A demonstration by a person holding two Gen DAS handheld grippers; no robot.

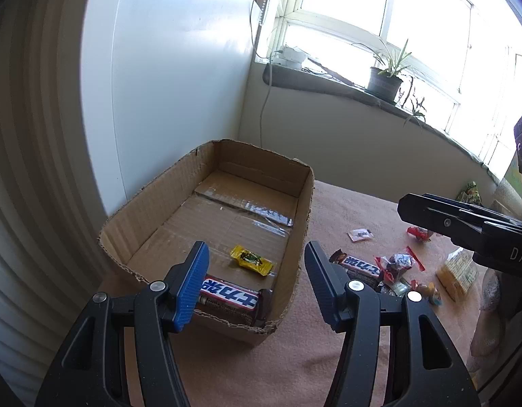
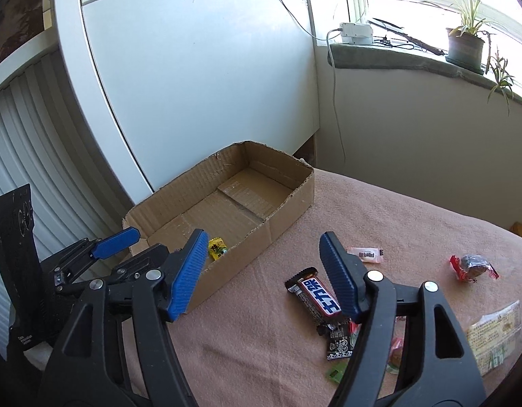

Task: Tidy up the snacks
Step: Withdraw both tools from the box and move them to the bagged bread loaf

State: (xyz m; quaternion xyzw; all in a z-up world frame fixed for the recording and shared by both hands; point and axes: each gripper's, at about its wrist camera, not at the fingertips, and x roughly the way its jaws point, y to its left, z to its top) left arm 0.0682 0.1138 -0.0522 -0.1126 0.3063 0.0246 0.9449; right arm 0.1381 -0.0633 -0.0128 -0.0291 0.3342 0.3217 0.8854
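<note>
The left gripper [image 1: 257, 285] hangs with jaws apart over the near end of the cardboard box [image 1: 305, 210], empty. Below it a chocolate bar [image 1: 232, 296] lies against the box's near wall, a yellow candy [image 1: 252, 259] just beyond. The right gripper [image 2: 264, 271], also spread and empty, hovers above a second chocolate bar [image 2: 316, 293] on the pink tablecloth [image 2: 396, 210] beside the box. A red-wrapped candy [image 2: 474, 266] lies toward the right edge.

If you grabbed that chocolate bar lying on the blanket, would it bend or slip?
The chocolate bar is long and straight, so probably fairly stiff. Its glossy wrapper may be slippery, and the crimped ends likely crumple. It lies flat, so it is unlikely to roll.
</note>
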